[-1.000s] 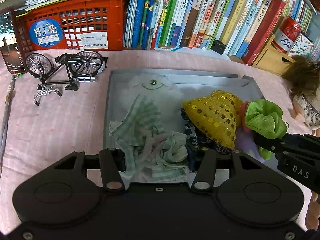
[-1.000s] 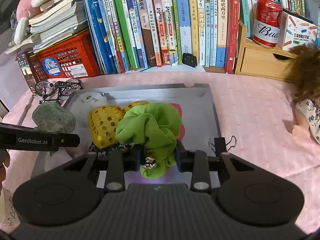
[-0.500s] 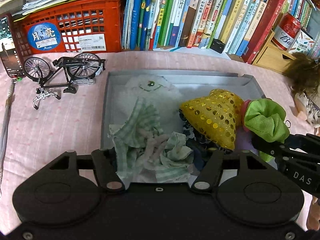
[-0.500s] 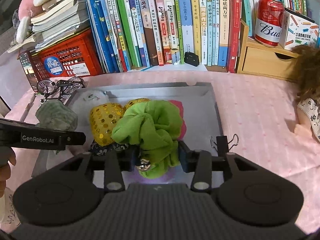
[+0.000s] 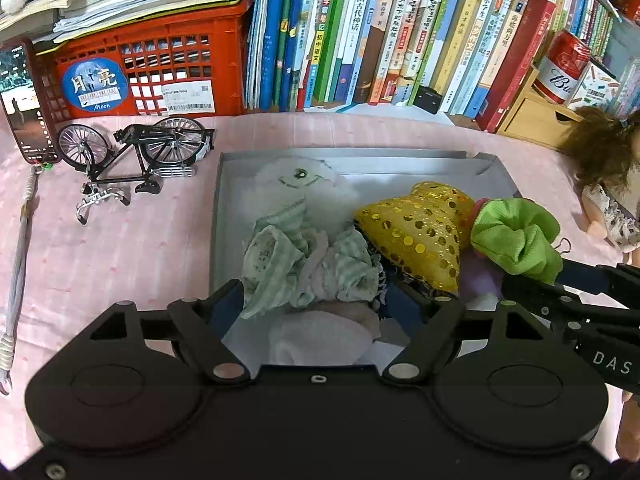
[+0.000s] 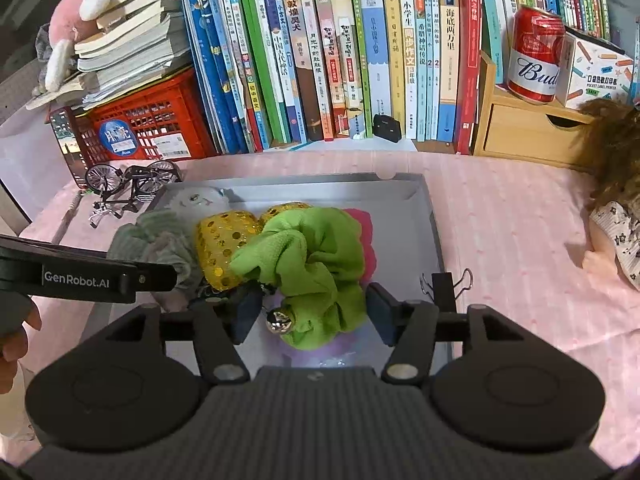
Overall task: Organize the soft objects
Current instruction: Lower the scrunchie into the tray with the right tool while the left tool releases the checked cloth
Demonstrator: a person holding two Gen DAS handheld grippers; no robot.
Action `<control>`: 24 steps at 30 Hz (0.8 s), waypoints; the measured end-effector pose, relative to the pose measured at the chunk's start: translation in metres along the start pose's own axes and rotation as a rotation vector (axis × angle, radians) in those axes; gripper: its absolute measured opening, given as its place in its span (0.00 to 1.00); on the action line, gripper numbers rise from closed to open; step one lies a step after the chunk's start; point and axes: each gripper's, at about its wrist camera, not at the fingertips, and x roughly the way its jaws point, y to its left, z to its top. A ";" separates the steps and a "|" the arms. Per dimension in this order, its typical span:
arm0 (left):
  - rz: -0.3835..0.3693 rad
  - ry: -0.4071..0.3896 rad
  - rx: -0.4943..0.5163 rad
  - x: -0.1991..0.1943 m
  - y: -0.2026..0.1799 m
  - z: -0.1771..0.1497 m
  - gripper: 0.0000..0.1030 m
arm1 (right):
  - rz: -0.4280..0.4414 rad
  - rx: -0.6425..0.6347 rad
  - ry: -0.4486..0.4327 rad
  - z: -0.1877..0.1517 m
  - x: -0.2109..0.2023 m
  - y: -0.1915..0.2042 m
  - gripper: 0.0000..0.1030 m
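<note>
Both views are evenly and brightly lit, seemingly from overhead, with soft, faint shadows. Fisheye distortion bows the row of books (image 6: pixel 360 60) and darkens the frame corners. A white fluffy toy (image 5: pixel 304 188) looks nearly washed out. Focus is sharp centrally, softer toward the edges.

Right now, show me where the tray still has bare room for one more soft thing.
The grey tray is bare along its right side, between the green scrunchie and the right wall, and across the back strip behind the yellow sequin piece. The left half is crowded: white plush, striped cloth bundle, sequin piece. Both hand-held grippers stand open over the near edge.
</note>
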 end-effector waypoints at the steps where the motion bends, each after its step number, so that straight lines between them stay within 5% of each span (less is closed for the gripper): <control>1: 0.000 -0.001 0.003 -0.001 -0.001 0.000 0.76 | 0.000 -0.002 -0.002 0.000 -0.001 0.000 0.71; 14: -0.012 -0.060 0.040 -0.032 -0.006 -0.012 0.77 | -0.011 -0.021 -0.056 -0.001 -0.030 0.010 0.79; 24: -0.024 -0.198 0.077 -0.075 -0.015 -0.035 0.80 | -0.024 -0.046 -0.146 -0.011 -0.062 0.012 0.85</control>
